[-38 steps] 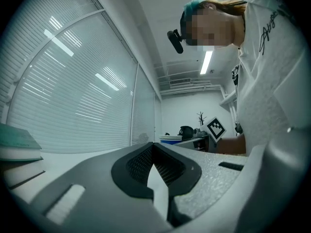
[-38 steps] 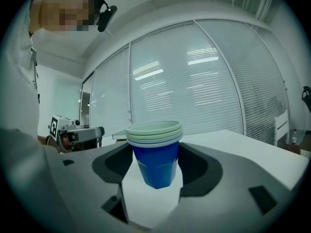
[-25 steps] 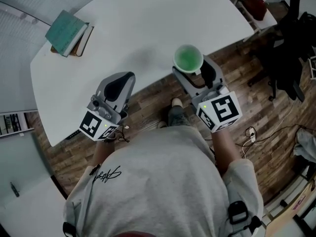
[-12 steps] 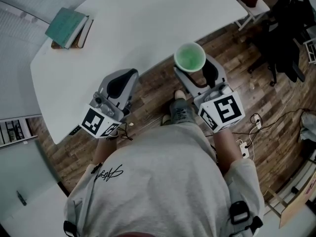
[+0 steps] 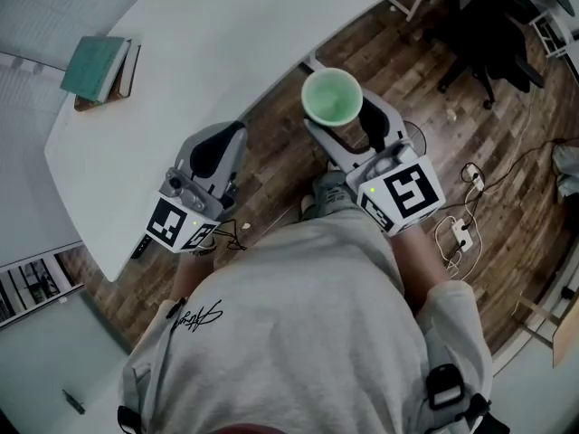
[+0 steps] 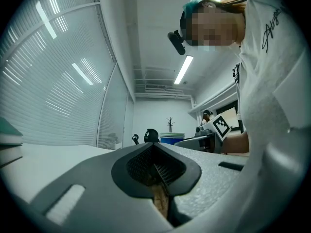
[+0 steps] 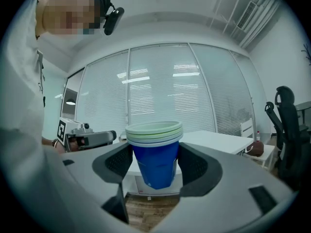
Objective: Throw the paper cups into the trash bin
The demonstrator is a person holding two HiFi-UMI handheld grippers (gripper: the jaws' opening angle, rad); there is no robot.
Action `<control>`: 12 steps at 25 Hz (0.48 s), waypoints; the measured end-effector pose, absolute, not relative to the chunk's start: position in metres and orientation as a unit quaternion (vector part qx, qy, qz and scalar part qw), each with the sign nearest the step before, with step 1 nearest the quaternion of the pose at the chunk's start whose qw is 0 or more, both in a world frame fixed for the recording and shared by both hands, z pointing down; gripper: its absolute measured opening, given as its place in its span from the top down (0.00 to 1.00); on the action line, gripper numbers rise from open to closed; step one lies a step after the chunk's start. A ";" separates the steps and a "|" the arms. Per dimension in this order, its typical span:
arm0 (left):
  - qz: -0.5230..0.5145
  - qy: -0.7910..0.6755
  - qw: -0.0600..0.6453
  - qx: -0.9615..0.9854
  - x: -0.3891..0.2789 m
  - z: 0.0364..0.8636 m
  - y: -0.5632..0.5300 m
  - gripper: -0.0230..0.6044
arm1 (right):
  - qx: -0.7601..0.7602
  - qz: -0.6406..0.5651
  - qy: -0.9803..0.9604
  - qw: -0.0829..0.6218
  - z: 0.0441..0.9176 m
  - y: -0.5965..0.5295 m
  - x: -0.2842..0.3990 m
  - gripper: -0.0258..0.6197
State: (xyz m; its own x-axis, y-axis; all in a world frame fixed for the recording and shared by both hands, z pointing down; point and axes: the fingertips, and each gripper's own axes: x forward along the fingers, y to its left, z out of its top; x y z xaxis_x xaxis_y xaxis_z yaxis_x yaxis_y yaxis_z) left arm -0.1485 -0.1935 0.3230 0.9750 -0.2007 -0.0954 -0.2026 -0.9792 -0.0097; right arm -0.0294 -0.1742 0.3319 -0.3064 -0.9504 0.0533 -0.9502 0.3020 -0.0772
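Head view, right gripper (image 5: 344, 120): its jaws grip a stack of paper cups (image 5: 332, 98), mouth up, pale green inside.
Head view, paper cups: held in the air over the wooden floor (image 5: 425, 80), just off the tabletop's near edge.
Head view, left gripper (image 5: 222, 143): jaws shut together with nothing in them, low over the near edge of the white tabletop (image 5: 208, 52).
Head view, books (image 5: 95, 69): a small pile with a teal cover on top, at the tabletop's far left corner, well apart from both grippers.
Left gripper view, left gripper (image 6: 156, 171): the two jaws meet in a closed seam and hold nothing.
Left gripper view, right gripper (image 6: 218, 126): its marker cube shows in the distance on the right.
Right gripper view, right gripper (image 7: 155, 166): both jaws press on the sides of the cups.
Right gripper view, paper cups (image 7: 154, 130): upright, blue outside, with several pale rims nested at the top (how many I cannot tell).
Right gripper view, left gripper (image 7: 82, 137): off to the left, clear of the cups.
Right gripper view, tabletop (image 7: 214, 140): behind the cups, with a black chair (image 7: 286, 125) at the right.
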 end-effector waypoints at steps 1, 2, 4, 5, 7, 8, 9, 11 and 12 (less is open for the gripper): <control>0.047 0.095 0.007 -0.994 -0.145 0.324 -0.191 0.97 | -0.593 -0.046 0.804 0.001 0.331 -0.170 -0.027 0.50; 0.047 0.088 0.005 -0.995 -0.142 0.324 -0.189 0.97 | -0.599 -0.046 0.800 0.002 0.330 -0.166 -0.024 0.50; 0.048 0.074 0.002 -0.996 -0.136 0.325 -0.186 0.97 | -0.610 -0.046 0.791 0.003 0.329 -0.160 -0.017 0.50; 0.048 0.066 0.001 -0.997 -0.132 0.325 -0.185 0.97 | -0.616 -0.045 0.787 0.003 0.328 -0.157 -0.013 0.50; 0.048 0.049 0.001 -0.998 -0.124 0.327 -0.182 0.97 | -0.630 -0.041 0.775 0.004 0.327 -0.152 -0.003 0.50; 0.047 0.041 0.002 -0.998 -0.119 0.327 -0.181 0.97 | -0.638 -0.040 0.769 0.005 0.326 -0.149 0.003 0.50; 0.046 0.033 0.004 -0.998 -0.115 0.328 -0.179 0.97 | -0.644 -0.040 0.764 0.007 0.326 -0.145 0.008 0.50; 0.046 0.019 0.003 -0.999 -0.105 0.329 -0.176 0.97 | -0.656 -0.039 0.754 0.007 0.325 -0.138 0.017 0.50; 0.047 0.011 0.002 -0.999 -0.100 0.329 -0.175 0.97 | -0.662 -0.038 0.749 0.006 0.325 -0.134 0.021 0.50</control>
State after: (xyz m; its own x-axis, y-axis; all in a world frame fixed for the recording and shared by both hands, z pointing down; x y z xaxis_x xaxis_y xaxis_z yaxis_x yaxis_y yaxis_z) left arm -0.0999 -0.1754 0.3294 0.9953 -0.0221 -0.0938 -0.0224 -0.9997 -0.0029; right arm 0.0208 -0.1343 0.3253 -0.1242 -0.9914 0.0403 -0.9905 0.1215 -0.0648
